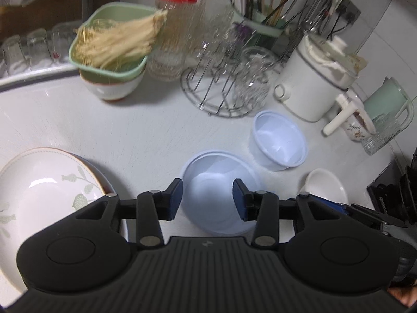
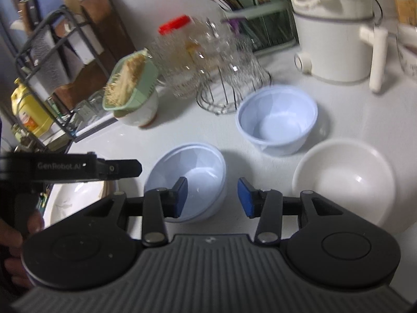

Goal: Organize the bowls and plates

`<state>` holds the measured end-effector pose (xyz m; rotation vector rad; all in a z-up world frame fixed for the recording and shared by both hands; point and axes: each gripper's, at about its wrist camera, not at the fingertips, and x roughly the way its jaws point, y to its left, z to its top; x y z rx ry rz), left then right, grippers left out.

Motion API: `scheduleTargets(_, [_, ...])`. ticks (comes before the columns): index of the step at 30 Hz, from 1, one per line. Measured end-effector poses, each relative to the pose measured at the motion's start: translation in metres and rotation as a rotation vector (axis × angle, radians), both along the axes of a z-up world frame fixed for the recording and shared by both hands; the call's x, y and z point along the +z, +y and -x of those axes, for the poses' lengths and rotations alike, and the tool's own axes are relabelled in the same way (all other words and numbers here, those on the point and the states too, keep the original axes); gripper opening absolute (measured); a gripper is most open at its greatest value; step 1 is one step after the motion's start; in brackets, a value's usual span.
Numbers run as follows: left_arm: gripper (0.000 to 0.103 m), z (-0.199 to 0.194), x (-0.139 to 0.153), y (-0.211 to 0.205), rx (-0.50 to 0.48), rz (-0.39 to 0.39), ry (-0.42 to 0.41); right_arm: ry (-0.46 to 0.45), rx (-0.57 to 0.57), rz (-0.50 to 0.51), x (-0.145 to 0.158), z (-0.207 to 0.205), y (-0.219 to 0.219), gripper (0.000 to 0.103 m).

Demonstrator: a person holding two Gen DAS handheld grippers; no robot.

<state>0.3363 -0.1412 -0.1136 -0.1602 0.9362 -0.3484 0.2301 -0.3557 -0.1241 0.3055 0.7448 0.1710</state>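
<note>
Two pale blue plastic bowls stand on the white counter. The near one (image 1: 219,195) (image 2: 187,180) looks like stacked bowls. The far one (image 1: 277,140) (image 2: 277,120) stands alone. A white bowl (image 1: 325,186) (image 2: 344,182) sits to the right. A leaf-patterned plate (image 1: 39,195) (image 2: 75,203) lies at the left. My left gripper (image 1: 207,199) is open and empty over the near blue bowl. My right gripper (image 2: 212,197) is open and empty, above that bowl's right rim.
Behind stand a green colander of noodles on a bowl (image 1: 112,52) (image 2: 133,88), a red-lidded jar (image 1: 174,26), a wire rack with glasses (image 1: 224,78) (image 2: 229,78), a utensil holder (image 1: 260,15), a white cooker (image 1: 312,78) (image 2: 336,34) and a green jug (image 1: 385,101).
</note>
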Motion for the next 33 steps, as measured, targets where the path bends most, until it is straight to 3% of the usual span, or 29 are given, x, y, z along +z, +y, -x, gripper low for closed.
scheduleTargets(12, [0.051, 0.066, 0.043, -0.027, 0.092, 0.024, -0.074, -0.126, 0.071, 0.048, 0.053, 0.047, -0.031, 0.046])
scheduleTargets(26, [0.057, 0.153, 0.065, -0.049, 0.137, 0.013, -0.104, -0.200, 0.114, 0.080, 0.078, 0.111, -0.057, 0.046])
scheduleTargets(33, [0.059, 0.185, 0.077, -0.049, 0.147, 0.000, -0.119, -0.194, 0.123, 0.076, 0.080, 0.137, -0.060, 0.046])
